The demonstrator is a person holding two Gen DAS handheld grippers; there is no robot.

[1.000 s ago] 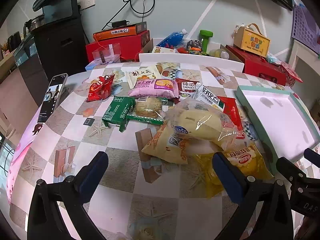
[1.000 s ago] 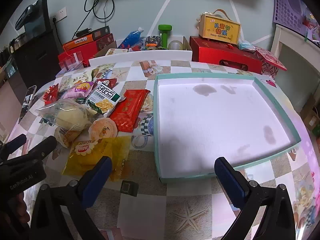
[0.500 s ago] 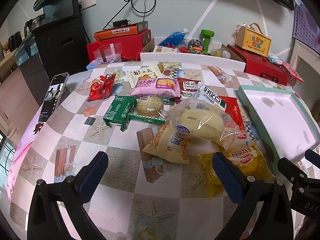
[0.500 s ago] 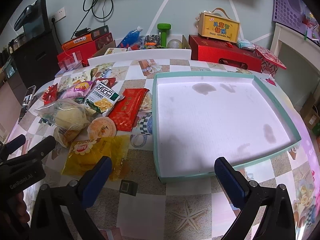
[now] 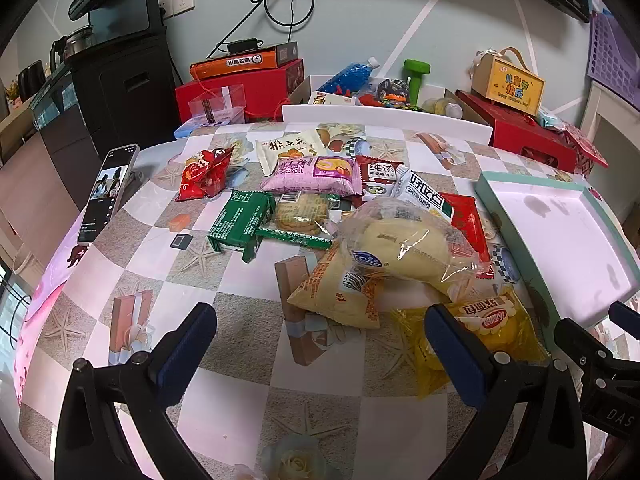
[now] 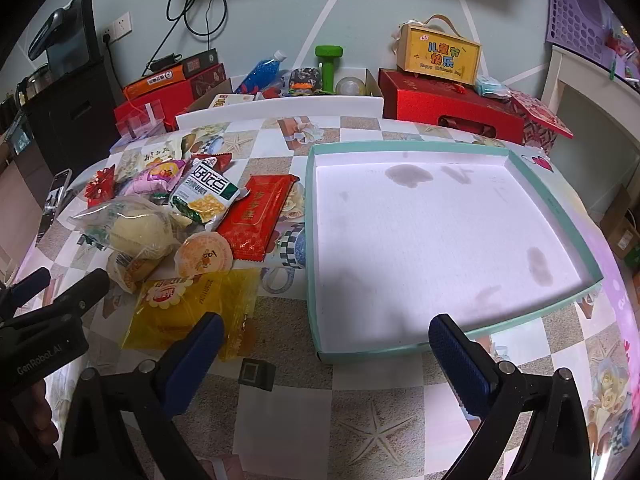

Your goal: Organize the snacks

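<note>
A heap of snack packets lies on the patterned table: a clear bag of pale bread [image 5: 404, 244], a yellow packet [image 5: 488, 332], a green packet [image 5: 240, 220], a pink roll packet [image 5: 316, 176] and a red packet [image 6: 260, 212]. An empty teal-rimmed white tray [image 6: 440, 240] sits to their right. My left gripper [image 5: 320, 332] hovers open just in front of the heap, its right finger over the yellow packet's edge. My right gripper [image 6: 320, 340] is open over the tray's near-left corner, with the yellow packet [image 6: 192, 308] by its left finger.
A phone [image 5: 108, 192] lies at the table's left edge. A small black square object [image 6: 256, 374] sits near the tray corner. Red boxes [image 6: 448, 108], a yellow gift box [image 6: 440, 54], a green dumbbell [image 6: 328, 64] and a black cabinet [image 5: 116, 92] stand behind the table.
Both views have shifted only slightly; the heap and tray sit a touch lower and nearer in frame. Both grippers stay open and nothing on the table has moved.
</note>
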